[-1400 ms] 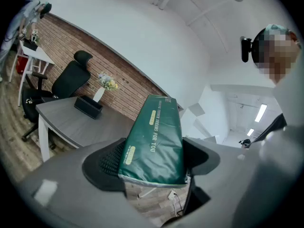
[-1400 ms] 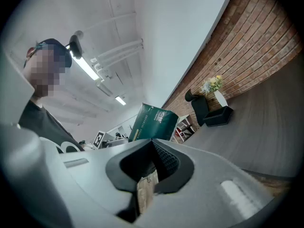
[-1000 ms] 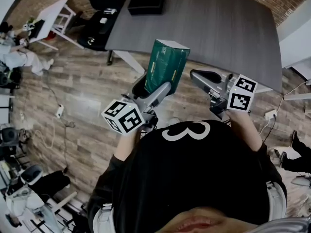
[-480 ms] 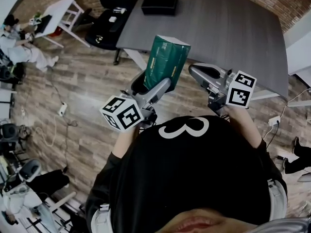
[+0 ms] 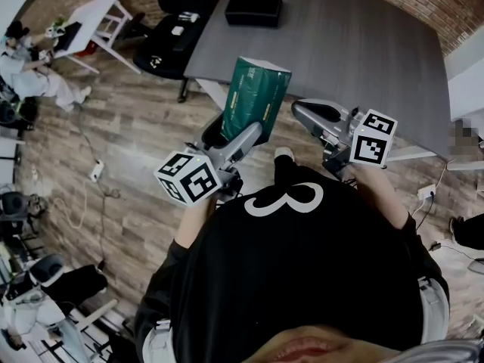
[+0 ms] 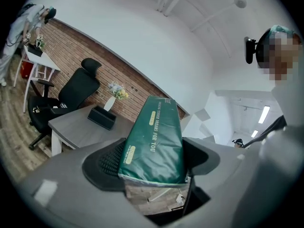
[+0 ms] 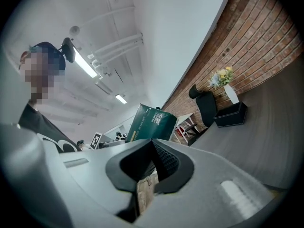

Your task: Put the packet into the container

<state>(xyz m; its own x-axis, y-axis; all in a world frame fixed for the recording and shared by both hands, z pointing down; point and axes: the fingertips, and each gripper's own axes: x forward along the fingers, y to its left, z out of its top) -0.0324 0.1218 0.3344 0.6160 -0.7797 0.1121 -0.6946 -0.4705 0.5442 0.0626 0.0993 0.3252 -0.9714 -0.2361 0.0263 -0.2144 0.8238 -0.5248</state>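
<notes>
A tall green packet (image 5: pixel 255 98) stands upright between the jaws of my left gripper (image 5: pixel 238 133), which is shut on its lower part. In the left gripper view the packet (image 6: pixel 154 139) fills the gap of the left gripper (image 6: pixel 153 161), both pads pressing its sides. My right gripper (image 5: pixel 306 113) hovers to the packet's right, shut with nothing in it; the right gripper view shows this right gripper (image 7: pixel 153 161) with pads meeting. The black open container (image 5: pixel 254 10) sits at the far end of the grey table (image 5: pixel 355 44), well ahead of both grippers.
A black office chair (image 5: pixel 168 40) stands left of the table's far corner. A white side table (image 5: pixel 91 13) and a seated person (image 5: pixel 30 82) are at the far left. A vase of flowers (image 6: pixel 114 95) stands behind the container (image 6: pixel 101 118). Cables lie on the wooden floor (image 5: pixel 113 150).
The table and container have slid lower and nearer in the head view as I moved toward them. The packet stays in the left gripper; the right gripper keeps its place beside it.
</notes>
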